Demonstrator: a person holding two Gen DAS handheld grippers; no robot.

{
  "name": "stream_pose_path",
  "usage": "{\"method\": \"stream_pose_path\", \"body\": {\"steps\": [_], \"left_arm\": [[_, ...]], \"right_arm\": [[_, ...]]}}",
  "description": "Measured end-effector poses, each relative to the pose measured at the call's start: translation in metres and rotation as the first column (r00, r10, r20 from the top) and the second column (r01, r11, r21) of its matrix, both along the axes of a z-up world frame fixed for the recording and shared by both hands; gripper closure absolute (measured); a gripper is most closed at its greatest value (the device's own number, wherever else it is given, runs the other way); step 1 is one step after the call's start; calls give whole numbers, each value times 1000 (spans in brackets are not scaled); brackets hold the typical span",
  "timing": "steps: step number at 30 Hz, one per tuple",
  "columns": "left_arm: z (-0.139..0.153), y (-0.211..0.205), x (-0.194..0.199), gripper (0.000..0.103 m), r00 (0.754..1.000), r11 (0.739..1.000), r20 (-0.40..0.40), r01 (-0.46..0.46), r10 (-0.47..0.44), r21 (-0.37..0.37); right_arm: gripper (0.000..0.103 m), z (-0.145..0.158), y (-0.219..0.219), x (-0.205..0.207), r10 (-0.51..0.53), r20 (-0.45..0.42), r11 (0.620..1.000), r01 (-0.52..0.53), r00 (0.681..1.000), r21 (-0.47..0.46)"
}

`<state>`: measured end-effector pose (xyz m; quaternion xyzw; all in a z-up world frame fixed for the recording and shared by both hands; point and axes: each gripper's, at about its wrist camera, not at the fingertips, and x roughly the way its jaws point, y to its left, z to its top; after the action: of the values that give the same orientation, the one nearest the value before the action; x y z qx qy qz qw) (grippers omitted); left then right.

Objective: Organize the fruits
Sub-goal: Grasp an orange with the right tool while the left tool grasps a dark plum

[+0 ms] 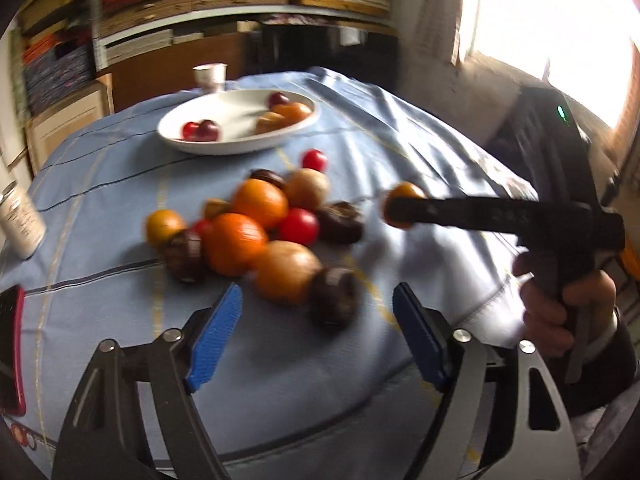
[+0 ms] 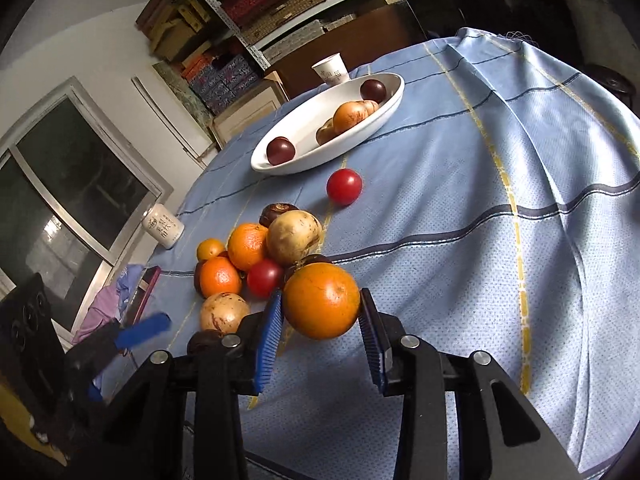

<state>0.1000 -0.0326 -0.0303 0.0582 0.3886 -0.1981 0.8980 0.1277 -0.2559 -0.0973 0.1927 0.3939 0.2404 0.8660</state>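
Note:
A pile of fruit [image 1: 240,240] lies on the blue cloth: oranges, red round fruits, tan ones and dark brown ones. My right gripper [image 2: 321,296] is shut on an orange [image 2: 322,300], its blue pads pressing both sides. In the left wrist view that right gripper [image 1: 400,210] holds the orange [image 1: 404,194] just right of the pile. My left gripper [image 1: 318,294] is open at the pile's near edge, with a dark brown fruit [image 1: 334,300] just past its tips, untouched. A white oval plate [image 1: 180,140] at the far side holds several fruits. One red fruit [image 2: 344,186] lies alone near the plate [image 2: 280,166].
A paper cup [image 1: 210,76] stands behind the plate. A white jar [image 1: 22,220] and a red phone [image 1: 10,344] sit at the table's left side. The cloth [image 2: 520,200] drapes over the table's right edge. A person's hand [image 1: 560,312] grips the right tool.

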Motion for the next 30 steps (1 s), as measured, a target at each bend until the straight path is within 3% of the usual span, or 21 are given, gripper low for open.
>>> {"method": "stream_pose_path", "body": {"steps": [1,7,9,15,16,17,22,30], "left_arm": [[-3,-6,1,37,1000,1000,-14,13,-13,13],[-14,-16,13,38,997,999,-81,-16,20,49],[-19,-16,20,49,992,998,-115,-35,42,59],[-24,-15,28,54,987,994,-137,-71,82,82],[-25,-16,28,61,987,994,-141,-62,74,85],[-26,-17,28,76,986,996,-156,-45,56,75],[-26,-19,24,80,987,997,-150,-39,49,66],[-17,-5,21,82,989,998,-143,-32,24,-51]], "right_arm": [[65,1,0,0,4,6,1000,-4,1000,-1],[65,3,-1,-4,19,35,1000,-19,999,11],[65,2,-2,-5,24,31,1000,-25,999,15],[64,3,-3,-5,41,41,998,-43,998,35],[64,3,-3,-5,42,40,998,-44,998,39],[64,3,-4,-5,42,39,998,-44,998,43],[64,3,-5,-5,41,41,998,-43,998,52],[64,4,-4,-5,41,37,998,-42,998,37]]}}
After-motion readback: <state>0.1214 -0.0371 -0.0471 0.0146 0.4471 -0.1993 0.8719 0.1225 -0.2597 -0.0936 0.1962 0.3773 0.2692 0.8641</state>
